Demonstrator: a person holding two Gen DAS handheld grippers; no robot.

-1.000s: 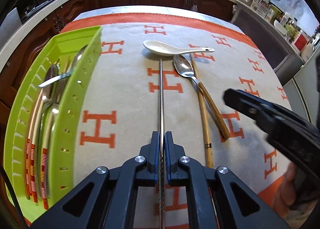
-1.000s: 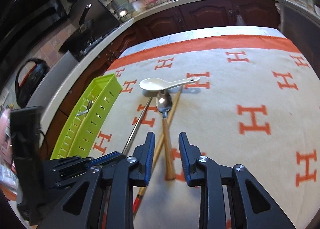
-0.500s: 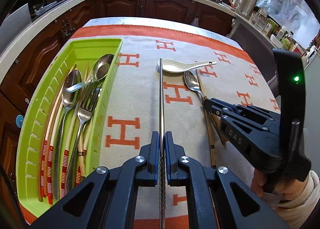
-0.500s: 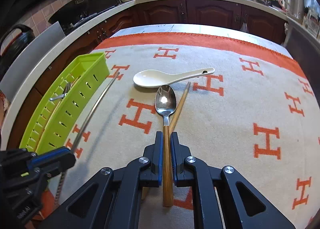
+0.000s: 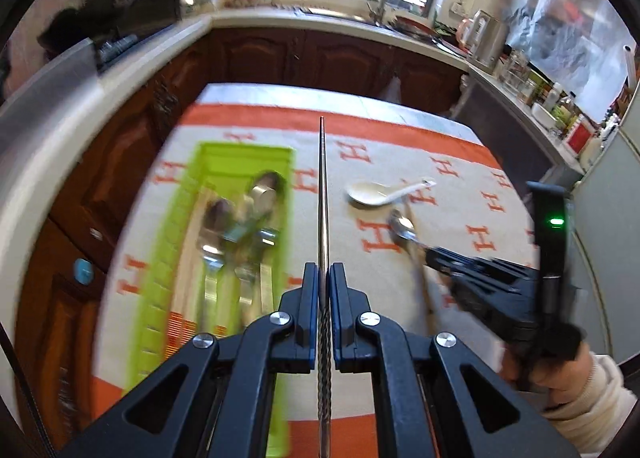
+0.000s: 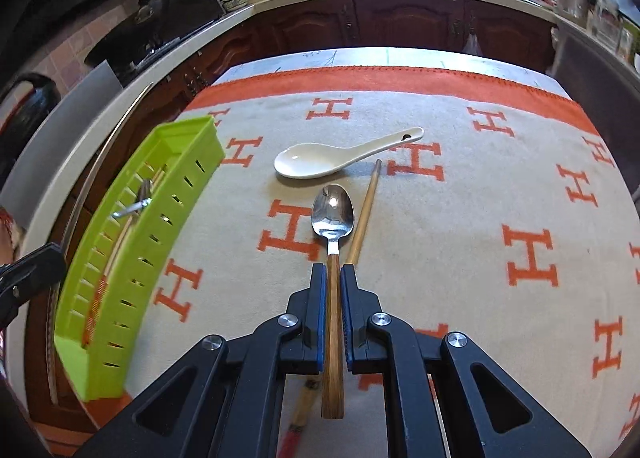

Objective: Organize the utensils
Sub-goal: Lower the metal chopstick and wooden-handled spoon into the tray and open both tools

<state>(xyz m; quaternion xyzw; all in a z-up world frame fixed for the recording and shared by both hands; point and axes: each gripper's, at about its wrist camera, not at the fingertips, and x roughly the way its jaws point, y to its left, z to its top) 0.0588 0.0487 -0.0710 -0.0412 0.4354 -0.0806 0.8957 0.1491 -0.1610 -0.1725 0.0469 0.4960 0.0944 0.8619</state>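
Note:
My left gripper [image 5: 324, 272] is shut on a long metal chopstick [image 5: 322, 193] and holds it high above the cloth, just right of the green utensil tray [image 5: 176, 217], which holds several spoons, forks and chopsticks. My right gripper [image 6: 333, 274] is shut on the wooden handle of a metal spoon [image 6: 333, 213] that points away over the cloth. A wooden chopstick [image 6: 366, 209] lies right beside it. A white ceramic spoon [image 6: 320, 157] lies beyond. The right gripper also shows in the left wrist view [image 5: 432, 256].
The table wears a cream cloth [image 6: 460, 217] with orange H marks and an orange border. The green tray [image 6: 120, 258] sits along its left edge. Dark wood cabinets [image 6: 400, 25] and a cluttered counter stand beyond the far edge.
My left gripper has lifted the metal chopstick up and toward the tray. My right gripper has closed on the wooden-handled spoon and raised it slightly.

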